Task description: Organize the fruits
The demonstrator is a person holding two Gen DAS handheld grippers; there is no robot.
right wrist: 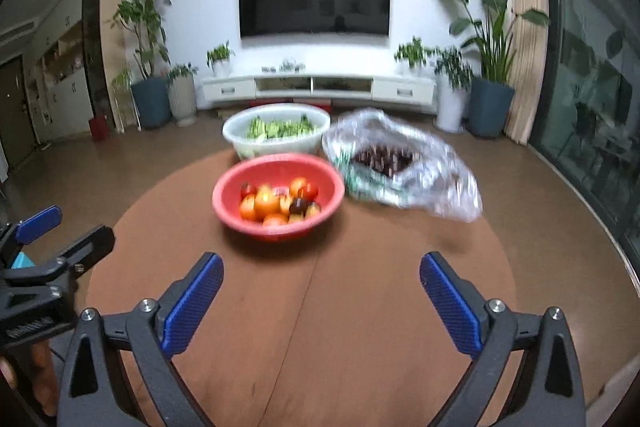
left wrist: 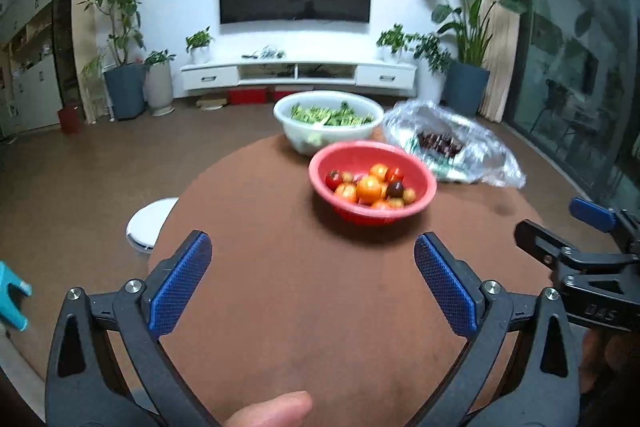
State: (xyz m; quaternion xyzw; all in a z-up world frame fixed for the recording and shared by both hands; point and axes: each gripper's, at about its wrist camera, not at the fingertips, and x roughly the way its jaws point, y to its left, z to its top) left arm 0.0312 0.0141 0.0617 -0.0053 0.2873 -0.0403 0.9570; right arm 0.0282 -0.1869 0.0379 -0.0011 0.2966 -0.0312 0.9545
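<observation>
A red bowl (left wrist: 424,187) holding several small orange, red and dark tomatoes (left wrist: 369,188) sits on the round brown table (left wrist: 280,287); it also shows in the right wrist view (right wrist: 228,203). Behind it to the right lies a clear plastic bag (left wrist: 480,147) with dark fruit (left wrist: 440,142) inside, also seen in the right wrist view (right wrist: 432,167). My left gripper (left wrist: 313,251) is open and empty, short of the red bowl. My right gripper (right wrist: 321,271) is open and empty, also short of the bowl, and shows at the right edge of the left wrist view (left wrist: 560,227).
A white bowl (left wrist: 292,131) of green vegetables (left wrist: 328,117) stands behind the red bowl. A white round stool (left wrist: 150,223) sits left of the table and a teal stool (left wrist: 12,295) is at the far left. The room's floor surrounds the table.
</observation>
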